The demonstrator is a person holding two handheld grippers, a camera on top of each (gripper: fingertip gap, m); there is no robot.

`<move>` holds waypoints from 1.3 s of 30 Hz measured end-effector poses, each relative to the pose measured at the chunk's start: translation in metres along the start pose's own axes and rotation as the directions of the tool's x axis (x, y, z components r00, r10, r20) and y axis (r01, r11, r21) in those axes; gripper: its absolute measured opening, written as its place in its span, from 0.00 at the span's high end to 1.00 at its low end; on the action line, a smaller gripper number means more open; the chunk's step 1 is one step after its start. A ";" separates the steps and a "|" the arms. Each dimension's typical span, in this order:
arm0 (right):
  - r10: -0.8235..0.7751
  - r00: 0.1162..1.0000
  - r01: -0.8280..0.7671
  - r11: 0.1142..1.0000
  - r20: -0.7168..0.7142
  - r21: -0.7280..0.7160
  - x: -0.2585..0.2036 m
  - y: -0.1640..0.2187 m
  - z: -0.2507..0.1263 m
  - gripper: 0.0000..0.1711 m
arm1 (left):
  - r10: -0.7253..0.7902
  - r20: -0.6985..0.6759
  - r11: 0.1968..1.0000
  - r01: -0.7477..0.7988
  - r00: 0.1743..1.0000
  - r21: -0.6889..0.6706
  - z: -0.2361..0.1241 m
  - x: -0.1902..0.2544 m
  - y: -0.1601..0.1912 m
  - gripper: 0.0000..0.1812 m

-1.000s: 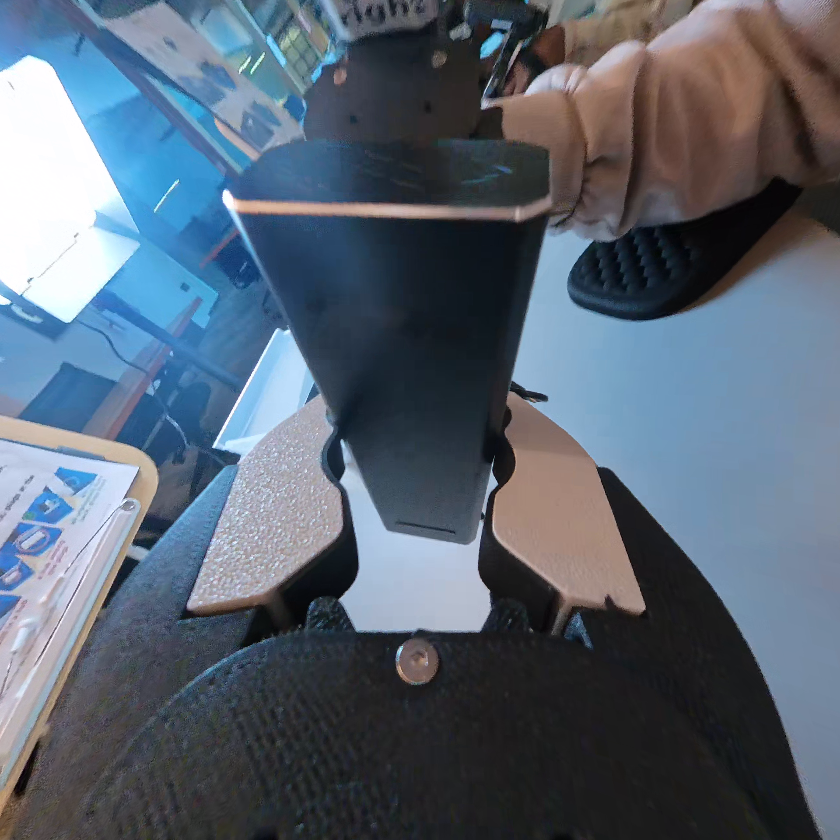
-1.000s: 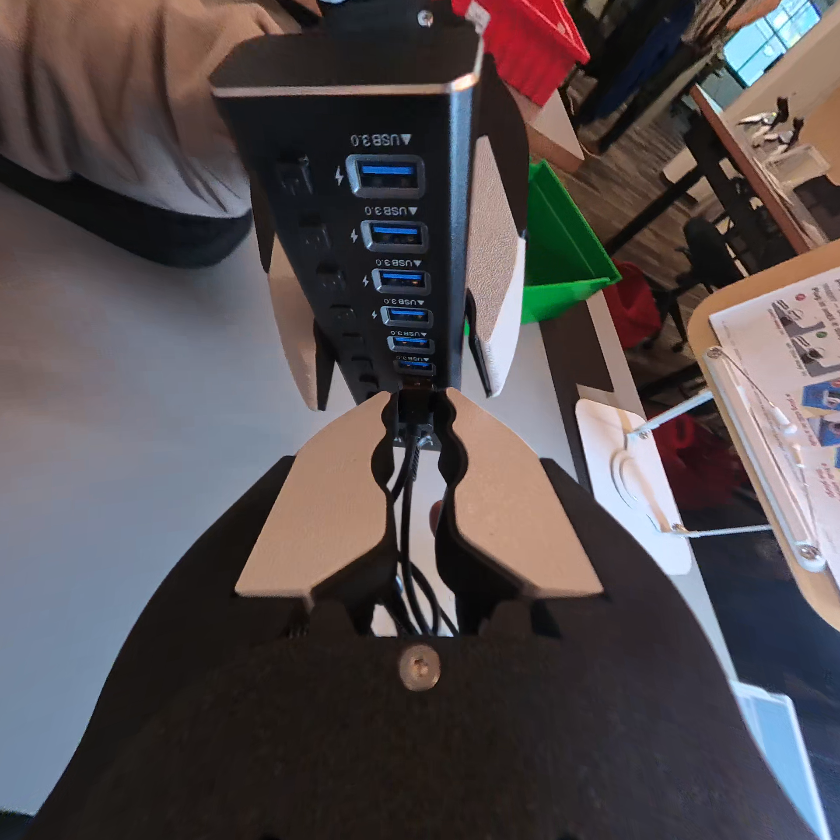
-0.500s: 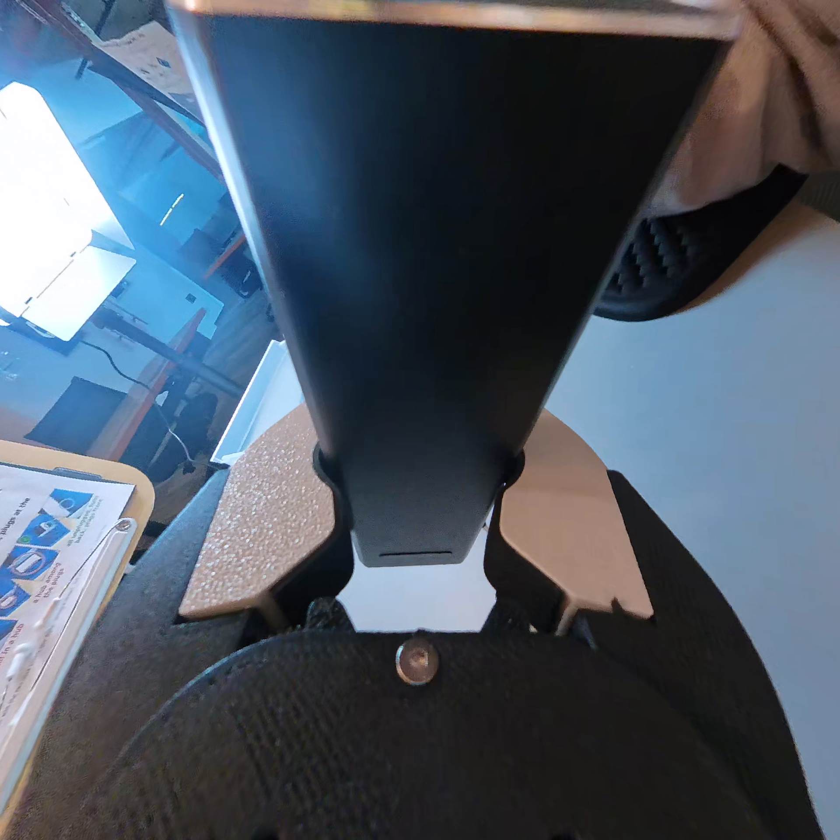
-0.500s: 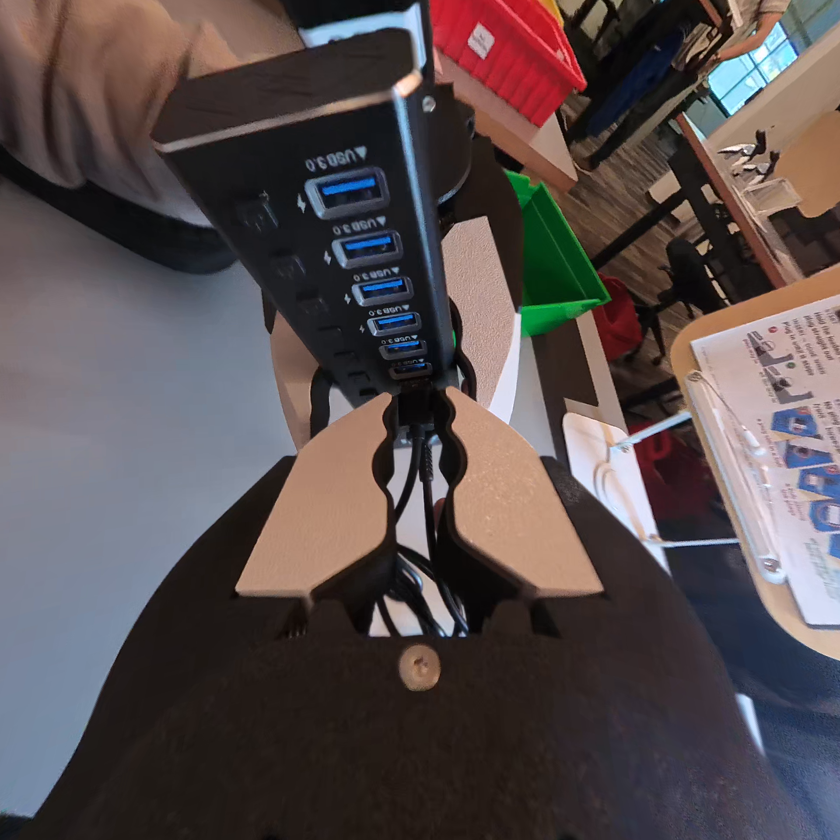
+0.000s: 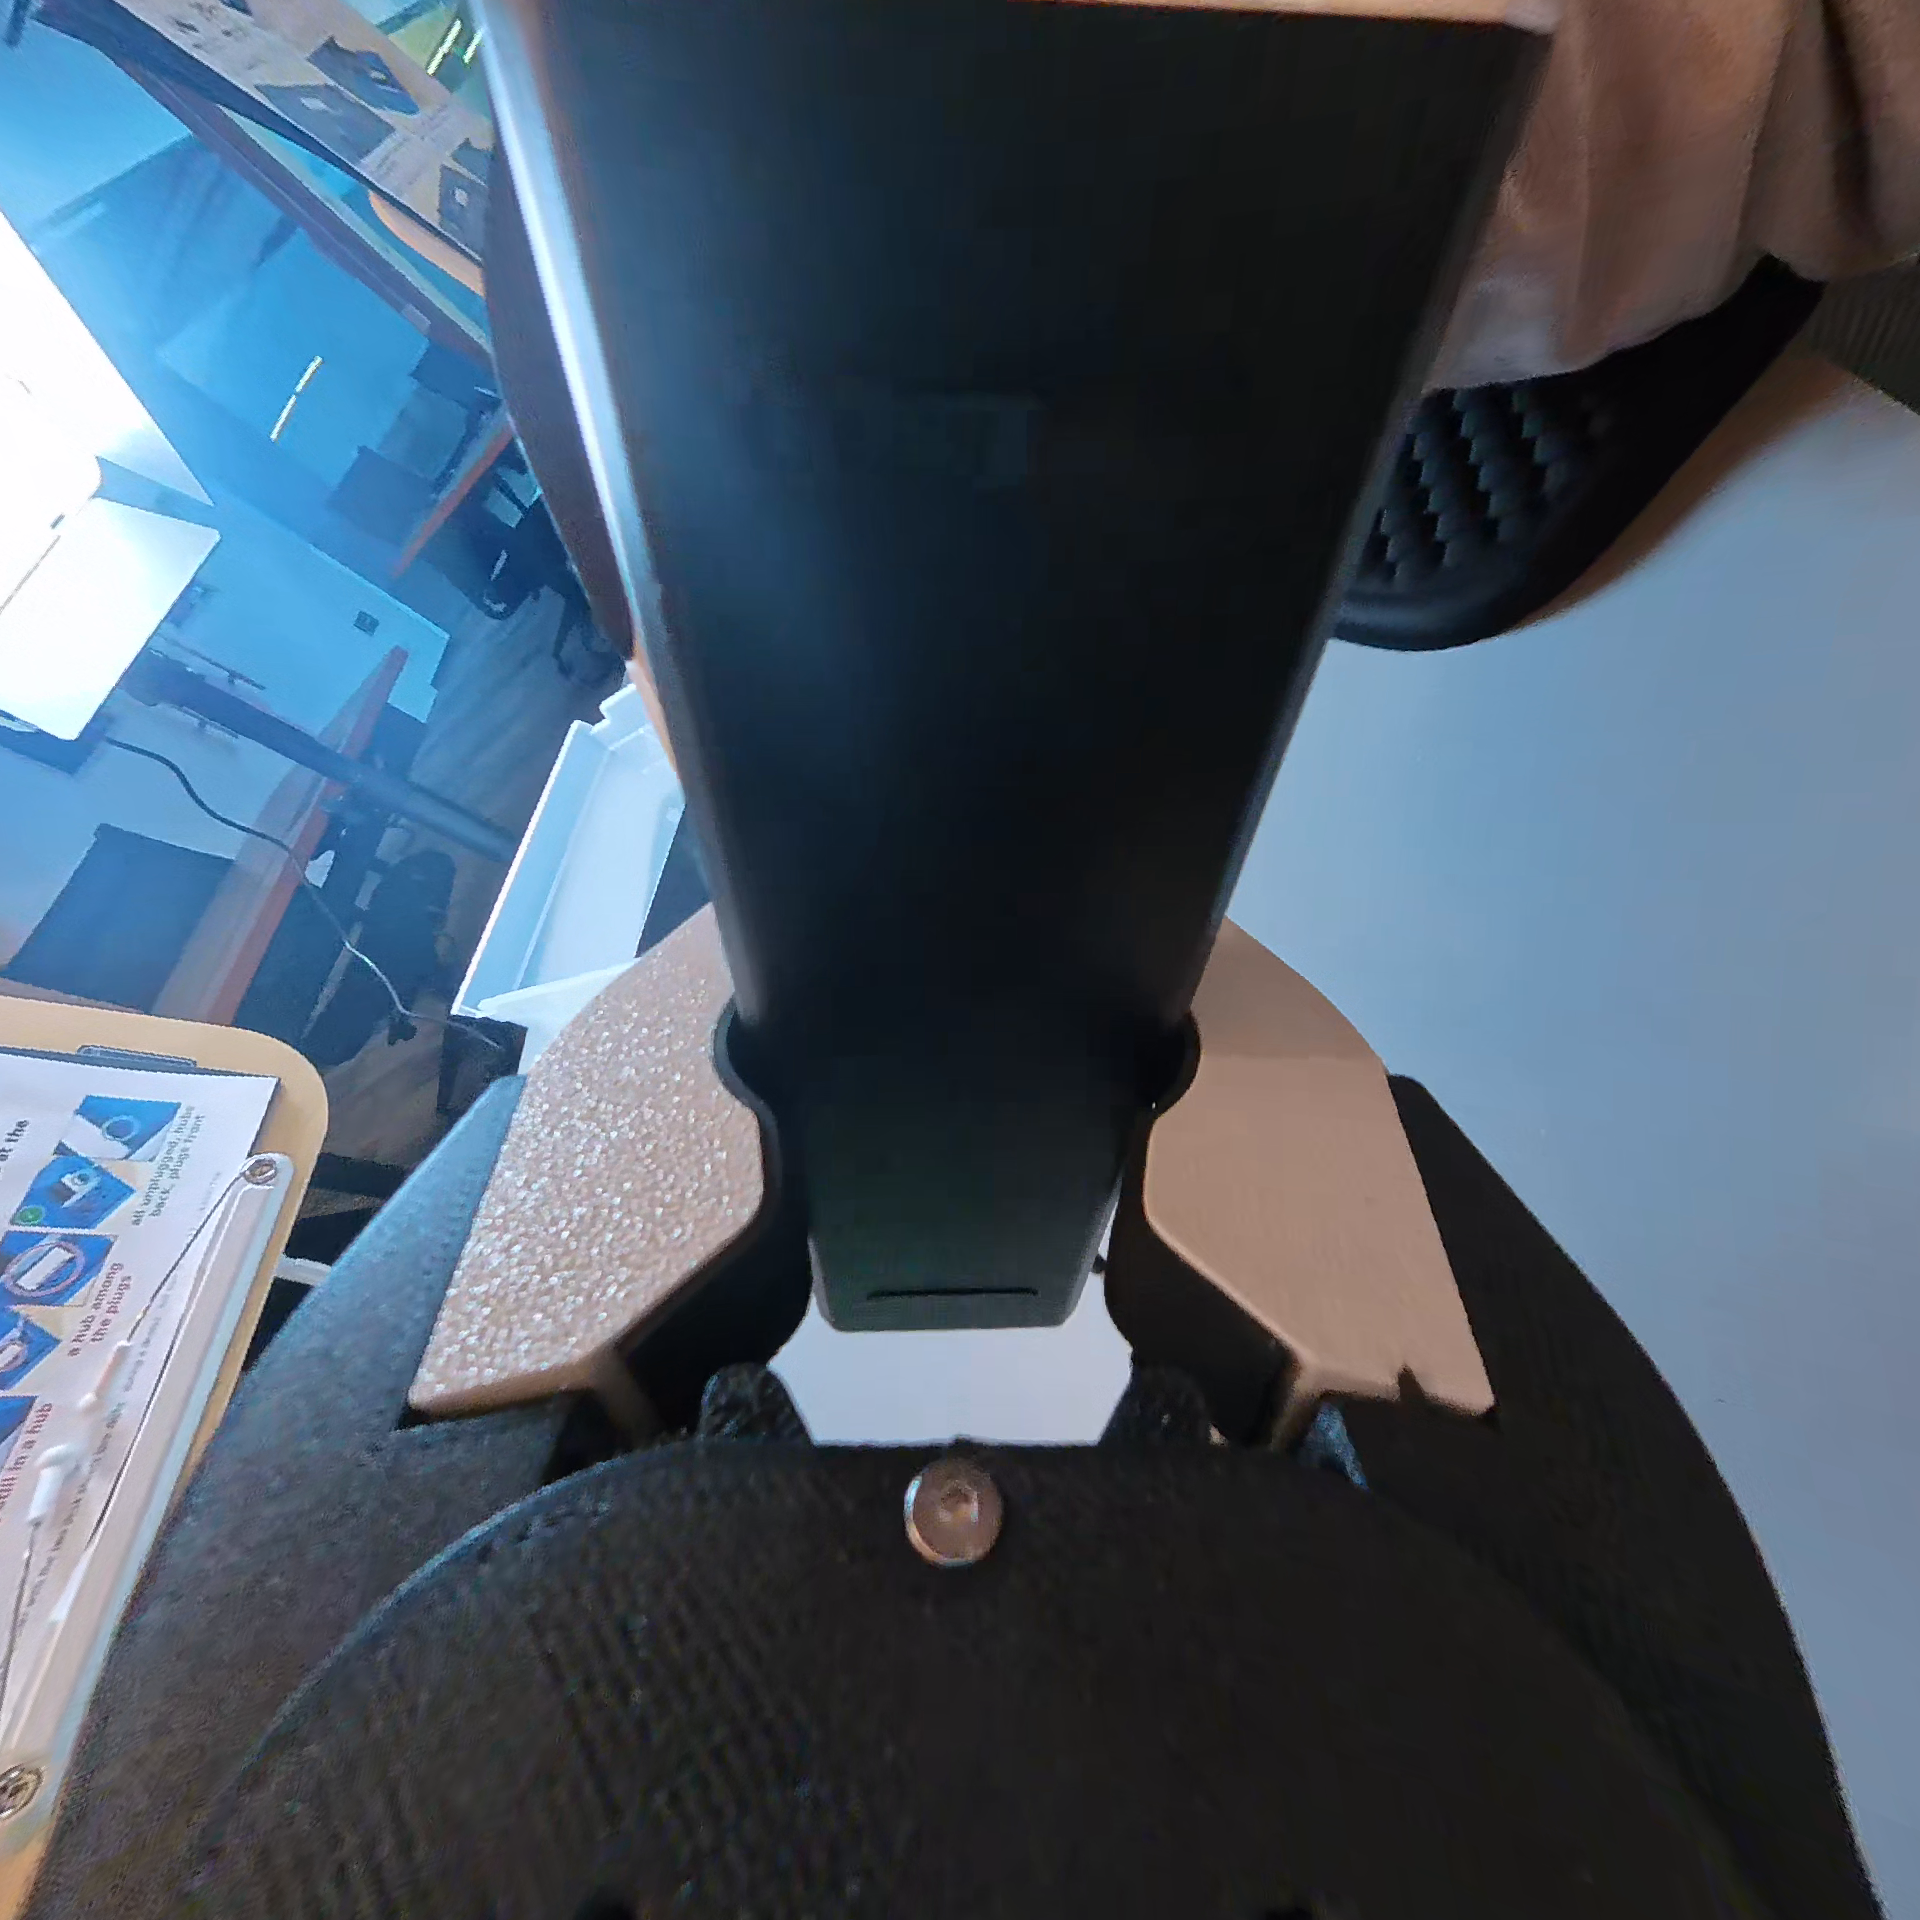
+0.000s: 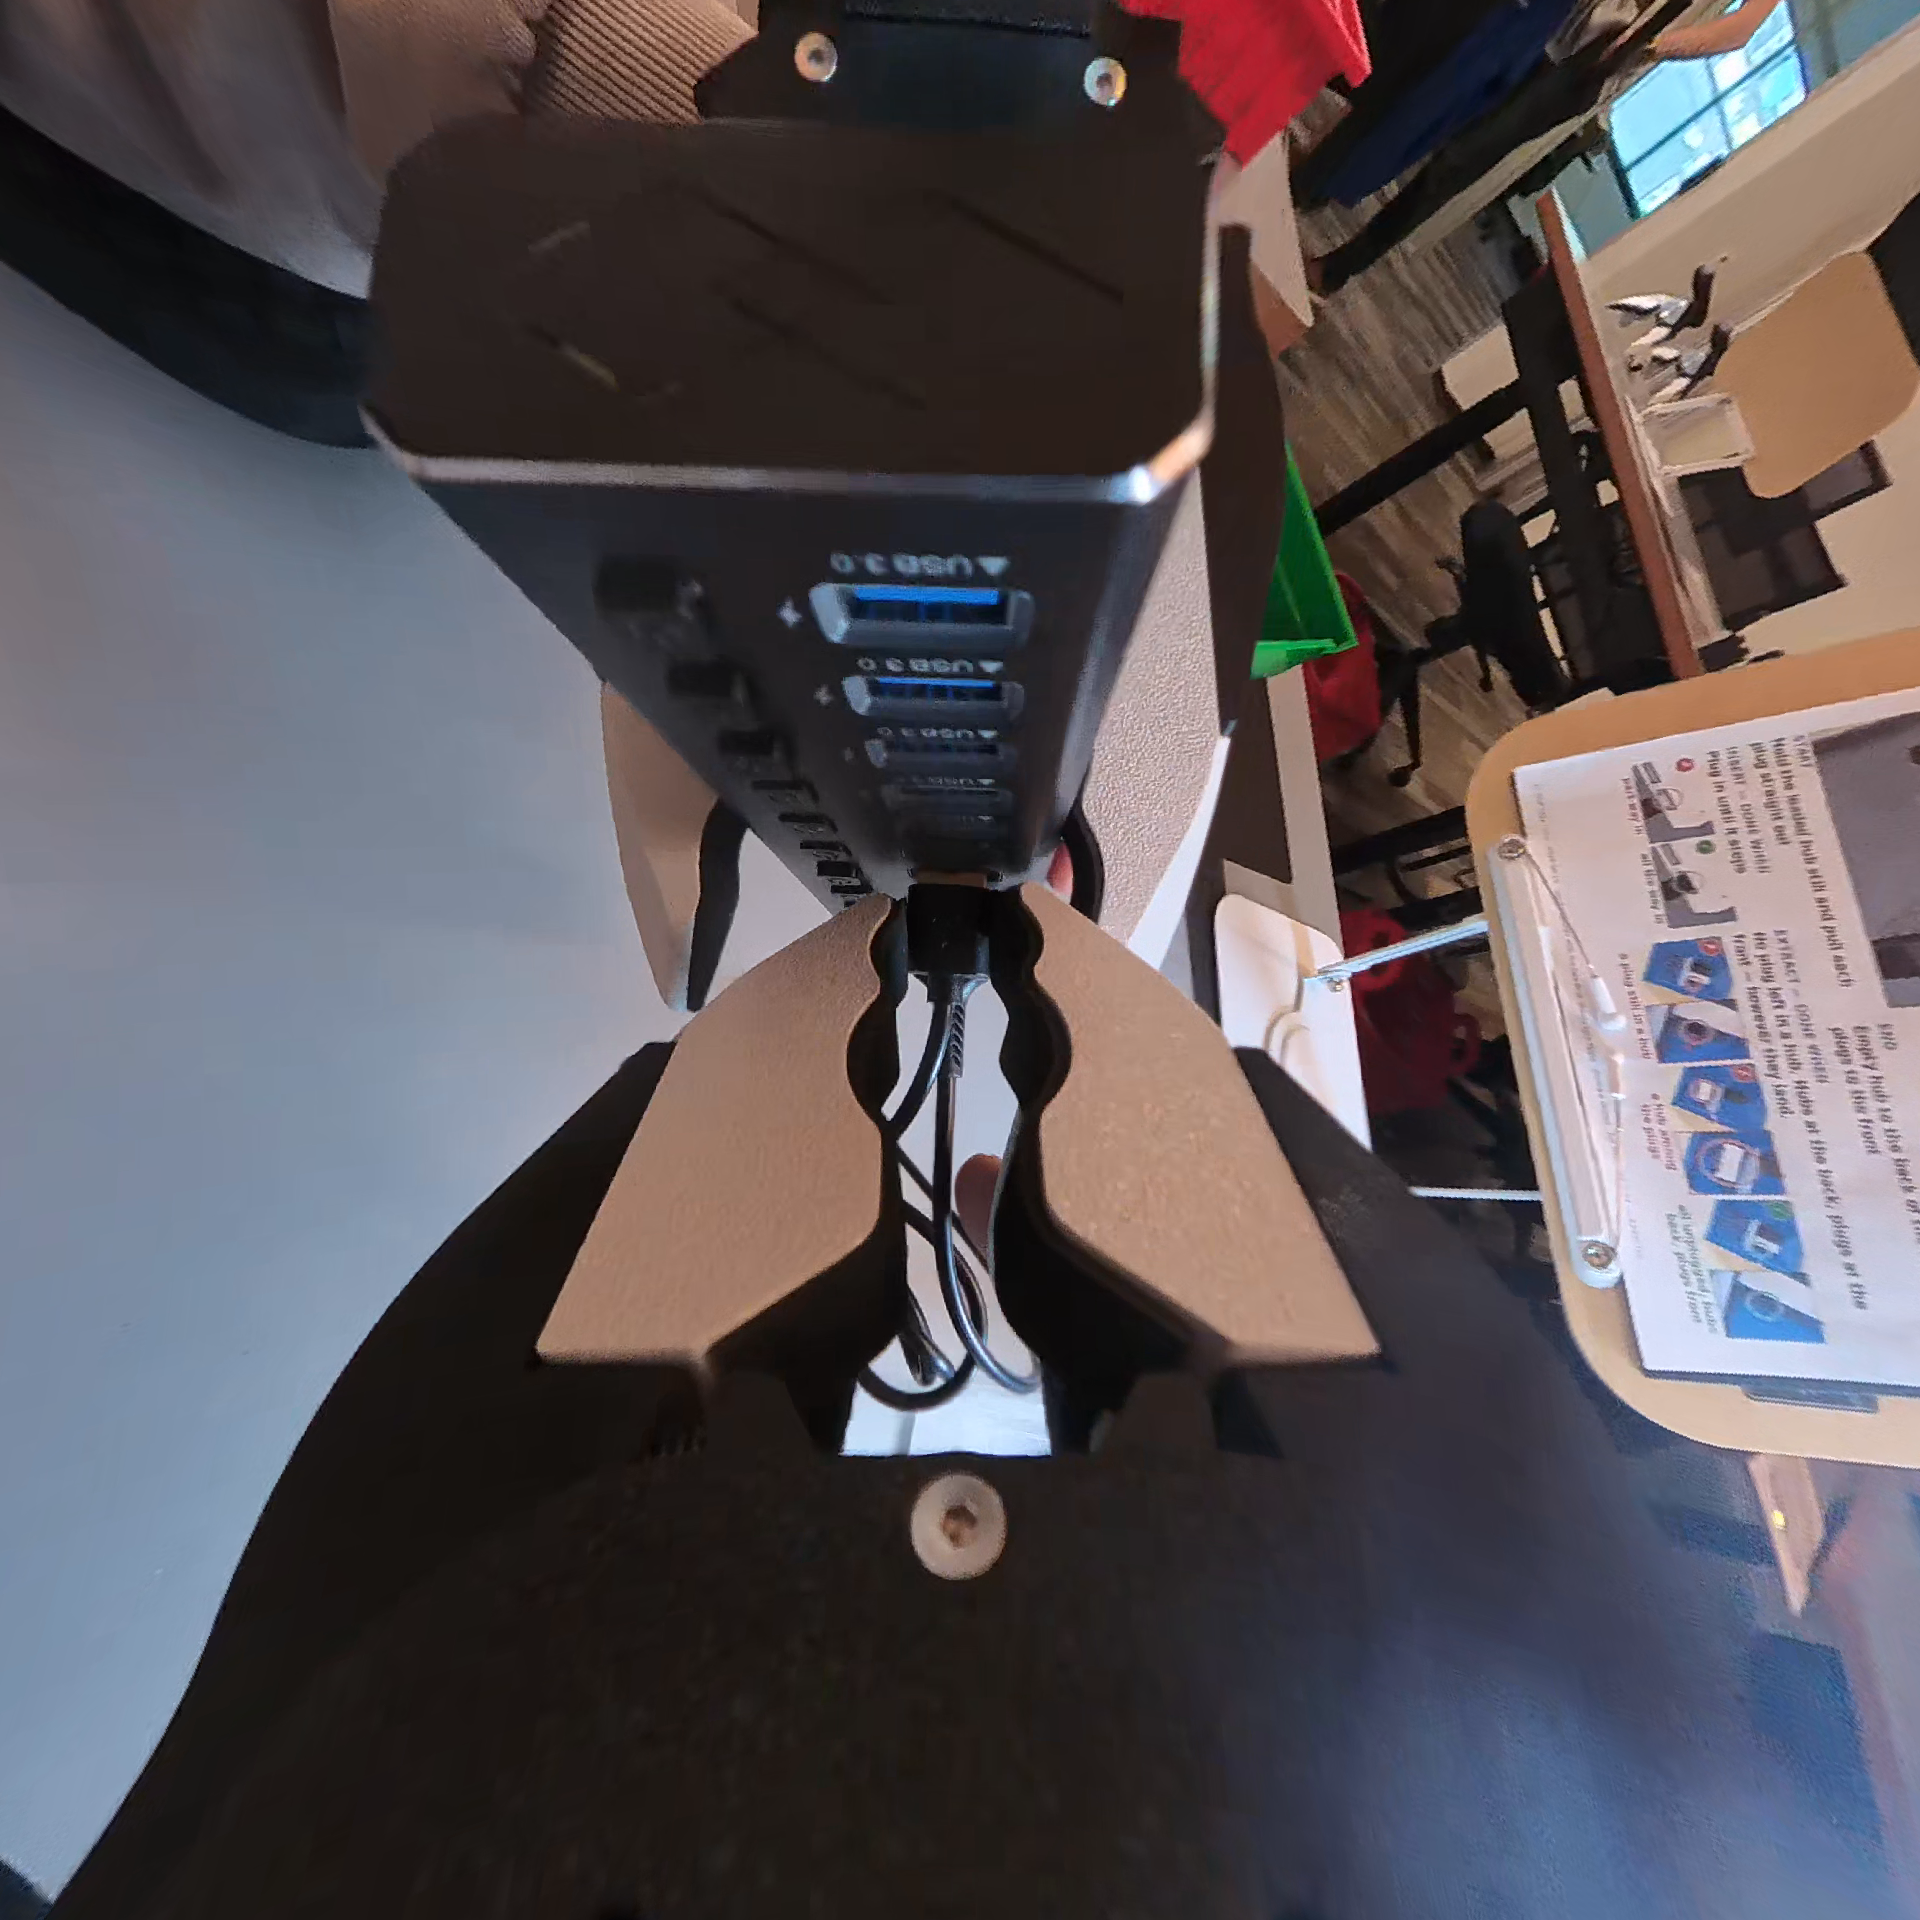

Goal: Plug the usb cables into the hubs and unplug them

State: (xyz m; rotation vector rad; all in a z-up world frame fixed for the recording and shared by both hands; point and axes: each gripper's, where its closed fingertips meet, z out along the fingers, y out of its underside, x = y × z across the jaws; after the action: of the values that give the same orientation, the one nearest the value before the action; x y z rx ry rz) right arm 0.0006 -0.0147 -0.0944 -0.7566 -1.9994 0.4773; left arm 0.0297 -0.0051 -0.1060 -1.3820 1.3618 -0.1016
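My left tool [image 5: 951, 1122] has its grainy tan fingers [image 5: 613, 1174] clamped on the narrow end of the hub [image 5: 977, 644], a long black box of smooth matte metal with chamfered edges that rises steeply away from the lens, held up off the pale grey counter [image 5: 1621, 935]. From the right side I see the same hub's [image 6: 831, 343] port face: a column of blue-tongued rectangular sockets beside a row of small square buttons, its flat end cap marked with faint diagonal streaks. My right tool [image 6: 961, 935] is closed narrow on the moulded black plug of the usb cable [image 6: 951, 1049], which sits at the socket nearest me; whether it is fully seated I cannot tell. The thin round cord loops loosely down between the scalloped inner edges of the fingers. Off to the right a rounded wooden board [image 6: 1538, 1226] carries a printed sheet under a clear bar.
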 end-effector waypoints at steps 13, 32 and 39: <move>0.209 0.910 -0.168 0.975 -0.358 0.143 0.096 0.027 -0.105 0.91 | -0.193 0.244 0.981 0.189 0.950 0.041 -0.072 -0.074 0.040 0.60; 0.573 0.721 -0.592 0.802 -0.389 0.084 0.126 0.164 -0.087 0.72 | -0.287 0.212 0.933 0.222 0.934 0.283 -0.091 -0.079 -0.008 0.60; 0.196 0.972 -0.196 0.981 -0.127 0.018 0.054 0.030 -0.046 0.79 | -0.233 0.061 0.951 0.214 0.971 0.223 -0.058 -0.045 -0.008 0.60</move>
State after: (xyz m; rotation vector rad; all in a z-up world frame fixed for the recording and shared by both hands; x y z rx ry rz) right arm 0.0291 0.0453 -0.0551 -0.9631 -1.8125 0.5348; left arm -0.0206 -0.0103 -0.0526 -1.3362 1.0842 -0.3270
